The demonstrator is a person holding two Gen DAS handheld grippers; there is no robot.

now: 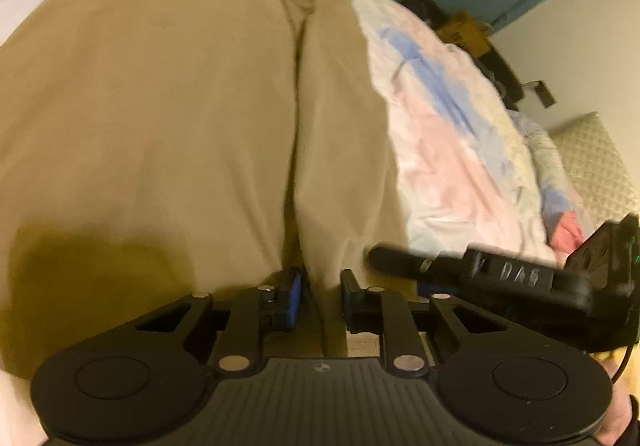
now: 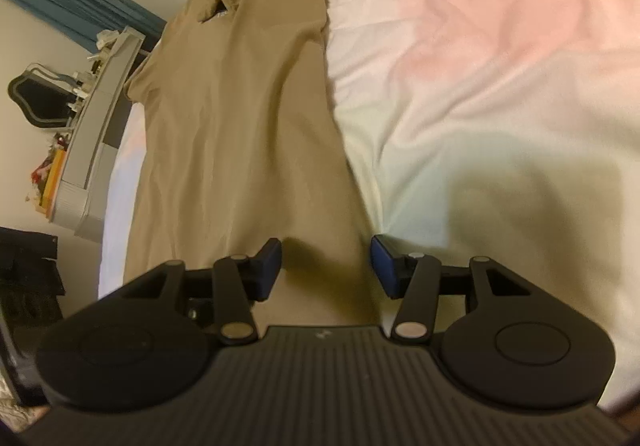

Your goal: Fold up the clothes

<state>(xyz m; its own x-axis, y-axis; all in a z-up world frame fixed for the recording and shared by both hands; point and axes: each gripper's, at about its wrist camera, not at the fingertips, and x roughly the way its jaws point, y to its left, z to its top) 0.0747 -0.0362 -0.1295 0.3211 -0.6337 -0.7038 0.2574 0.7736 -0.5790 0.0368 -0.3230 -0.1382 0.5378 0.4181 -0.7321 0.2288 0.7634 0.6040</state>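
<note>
Tan shirt (image 2: 240, 118) on bed (image 2: 500, 66): soft, light, limp | left gripper (image 1: 320, 296) fingers pinch near hem fold | right gripper (image 2: 326, 266) fingers half-wide, straddling near right hem edge, unclamped

The left gripper (image 1: 320, 296) tilts steeply downward, its blue-padded jaws drawn close together and pinching a fold of tan fabric. The right gripper (image 2: 325, 266) tilts down likewise, its jaws standing partly apart (roughly half their reach) and pressing on nothing. In the left wrist view the right gripper lies just beside the left one, at its right.
</note>
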